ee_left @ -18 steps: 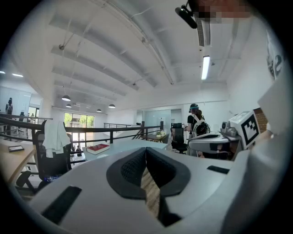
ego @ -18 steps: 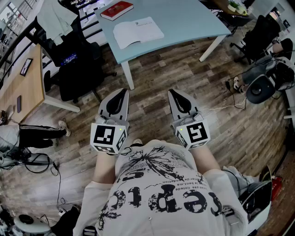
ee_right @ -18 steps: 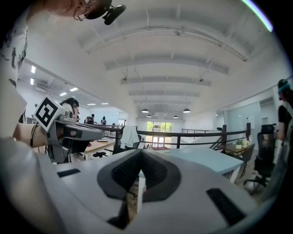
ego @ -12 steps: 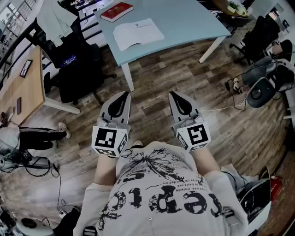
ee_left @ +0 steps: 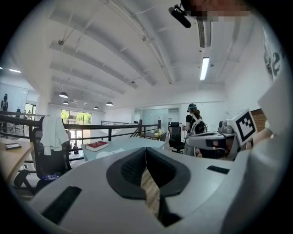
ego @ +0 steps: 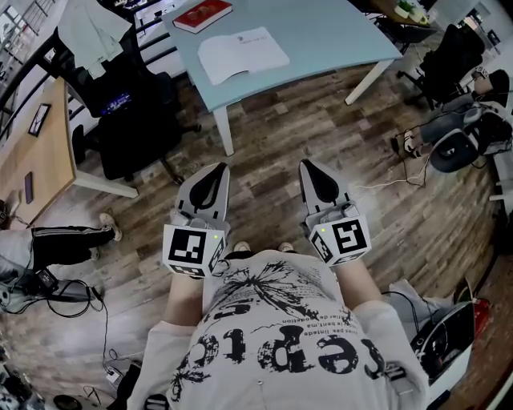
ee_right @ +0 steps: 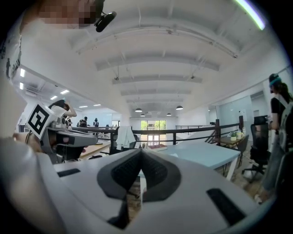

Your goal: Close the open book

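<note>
Two grippers are hanging low in front of the person, over the wooden floor (ego: 272, 144), both pointing almost level toward the table and well short of it. Starting at the left, a wooden desk (ego: 36, 164) is standing along the edge of the room, and beside it a black chair (ego: 132, 120) is carrying a pale garment (ego: 88, 28) over its back. The left gripper (ego: 215, 171) is coming next: its jaws are pressing together at the tips, gripping nothing, with only floorboards showing through the small gap behind the pads. Beyond it, on the pale blue table (ego: 337, 32), a red book (ego: 203, 14) is lying closed near the far left corner, and the open book (ego: 242, 53) is lying just beside it toward the near edge, white pages facing up, touched by neither gripper. The right gripper (ego: 311, 170) is matching the left one, its jaws closing tip to tip on nothing. At the far right another black chair (ego: 450, 150) is sitting among cables.
</note>
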Motion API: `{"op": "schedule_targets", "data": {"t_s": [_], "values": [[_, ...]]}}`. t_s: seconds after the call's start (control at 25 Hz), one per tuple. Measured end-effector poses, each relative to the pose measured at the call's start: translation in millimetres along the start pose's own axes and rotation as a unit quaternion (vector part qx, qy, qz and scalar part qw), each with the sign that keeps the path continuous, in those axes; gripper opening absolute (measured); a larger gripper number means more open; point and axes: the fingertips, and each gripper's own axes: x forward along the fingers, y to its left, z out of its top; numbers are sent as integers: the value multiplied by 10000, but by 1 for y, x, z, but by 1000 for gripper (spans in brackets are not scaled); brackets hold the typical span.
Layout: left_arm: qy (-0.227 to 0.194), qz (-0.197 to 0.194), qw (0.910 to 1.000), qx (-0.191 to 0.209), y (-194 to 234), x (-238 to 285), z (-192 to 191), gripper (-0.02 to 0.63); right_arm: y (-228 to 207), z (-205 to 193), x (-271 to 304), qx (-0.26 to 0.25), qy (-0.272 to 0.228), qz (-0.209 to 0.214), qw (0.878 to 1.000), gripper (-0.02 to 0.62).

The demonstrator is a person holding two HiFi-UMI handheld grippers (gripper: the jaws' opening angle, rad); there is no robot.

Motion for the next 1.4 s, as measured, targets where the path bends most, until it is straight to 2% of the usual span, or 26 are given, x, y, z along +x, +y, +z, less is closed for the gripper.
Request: {"op": "schedule_targets", "data": {"t_s": [0.2,0.4,0.52,0.84,1.08,1.2,1.4], "values": [[155,14,9998,-130,25,3,-18,18,-3,-15,19,34,151,-217,9996,11],[241,235,9993,-173,40,32,-33,18,-25,-26,50,-65,164,-40,9998,11],[250,449,9986,-153,39,66,-36,18,-59,-29,69,-103,32,148,9998,11],[365,1185,9919,-263,33,191,-22,18,-173,-11,152,-328,-188,1031,9940,11],[450,1864,9798,-571,39,266,-22,18,-260,-9,208,-259,-174,1393,9898,11],[540,2030,9752,-701,47,297,-31,18,-284,-12,239,-263,-120,1502,9882,11],[624,2152,9707,-871,85,339,-45,18,-298,-22,296,-301,5,1636,9861,11]]}}
